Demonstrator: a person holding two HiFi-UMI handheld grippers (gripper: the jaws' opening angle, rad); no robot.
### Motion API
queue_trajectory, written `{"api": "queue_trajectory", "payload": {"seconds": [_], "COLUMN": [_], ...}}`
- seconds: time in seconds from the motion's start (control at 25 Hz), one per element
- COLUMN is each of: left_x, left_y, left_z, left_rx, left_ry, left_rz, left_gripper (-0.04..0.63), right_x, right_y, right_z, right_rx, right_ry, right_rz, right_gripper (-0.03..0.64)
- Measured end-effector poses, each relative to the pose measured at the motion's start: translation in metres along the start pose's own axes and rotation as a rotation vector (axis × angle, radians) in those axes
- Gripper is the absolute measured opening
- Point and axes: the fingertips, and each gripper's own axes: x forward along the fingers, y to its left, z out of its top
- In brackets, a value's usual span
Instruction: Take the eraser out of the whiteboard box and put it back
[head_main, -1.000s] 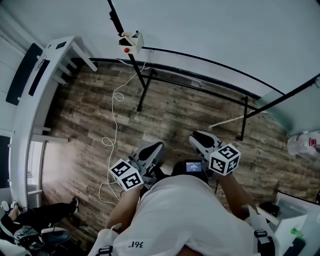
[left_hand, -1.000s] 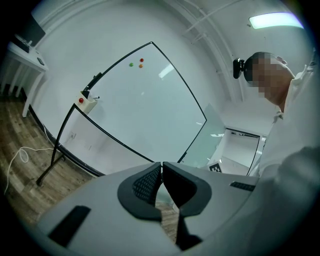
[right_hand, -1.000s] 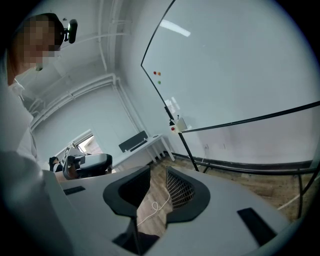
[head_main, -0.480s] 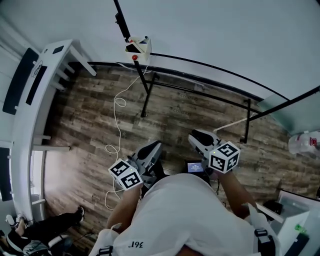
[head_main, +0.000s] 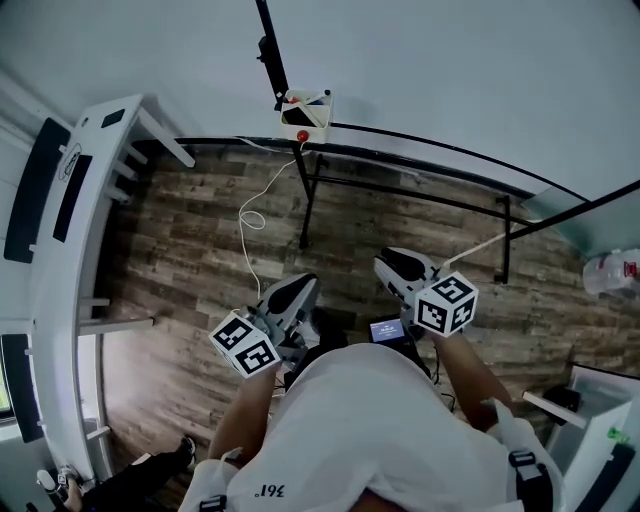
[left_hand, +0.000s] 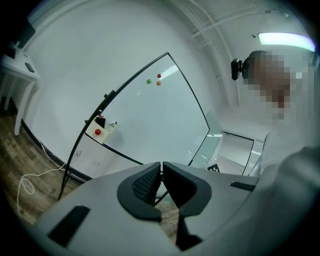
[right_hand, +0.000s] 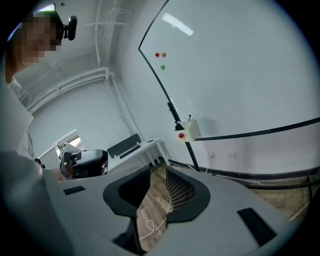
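— Where's the box from where I'm standing?

— The whiteboard box (head_main: 305, 113) hangs on the black upright at the lower left corner of the whiteboard (left_hand: 150, 115). It is far ahead of you, a little left of centre and well apart from both your grippers. There's a red round dot (head_main: 302, 135) on its front. A dark block stands inside it. It looks like the eraser (left_hand: 100, 121), though it's too small to be sure.

— And my hands?

— Your left gripper (left_hand: 162, 169) has its fingers pressed together with nothing between them. Your right gripper (right_hand: 157, 176) has its fingers part-way apart and empty. Through that gap you see only the wooden floor (head_main: 190, 250) and a white cable (head_main: 245, 212) lying on it. You're holding both grippers near your body, above the floor, pointing toward the board.
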Motion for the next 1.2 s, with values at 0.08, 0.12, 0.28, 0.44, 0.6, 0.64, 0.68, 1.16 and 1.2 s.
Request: {"api": "queue_trajectory", "payload": {"seconds": [0.08, 0.12, 0.28, 0.44, 0.6, 0.64, 0.68, 1.16, 1.2], "left_x": [-0.009, -0.013, -0.026, -0.031, -0.033, -0.032, -0.031, -0.005, -0.001], "left_y": [0.014, 0.021, 0.044, 0.060, 0.071, 0.073, 0.076, 0.084, 0.084], "left_z": [0.010, 0.014, 0.026, 0.032, 0.035, 0.036, 0.037, 0.033, 0.034], "left_rx": [0.003, 0.003, 0.000, -0.012, -0.023, -0.025, -0.029, -0.057, -0.051], "left_ry": [0.002, 0.003, 0.000, 0.002, -0.001, -0.005, -0.010, -0.048, -0.049], "left_rz": [0.007, 0.013, 0.026, 0.034, 0.035, 0.038, 0.046, 0.078, 0.071], "left_gripper": [0.006, 0.006, 0.008, 0.036, 0.046, 0.046, 0.046, 0.046, 0.046], "right_x": [0.015, 0.022, 0.045, 0.061, 0.073, 0.076, 0.079, 0.096, 0.096], "right_y": [0.008, 0.012, 0.020, 0.021, 0.021, 0.019, 0.016, -0.010, -0.013], "right_z": [0.006, 0.010, 0.019, 0.027, 0.034, 0.036, 0.037, 0.048, 0.049], "right_rx": [-0.007, -0.012, -0.029, -0.045, -0.073, -0.080, -0.085, -0.104, -0.103], "right_ry": [0.000, 0.000, 0.005, 0.013, 0.026, 0.030, 0.033, 0.089, 0.092], "right_rz": [-0.006, -0.009, -0.028, -0.044, -0.049, -0.049, -0.047, 0.012, 0.013], "right_gripper": [0.098, 0.098, 0.098, 0.098, 0.098, 0.098, 0.100, 0.100, 0.100]}}
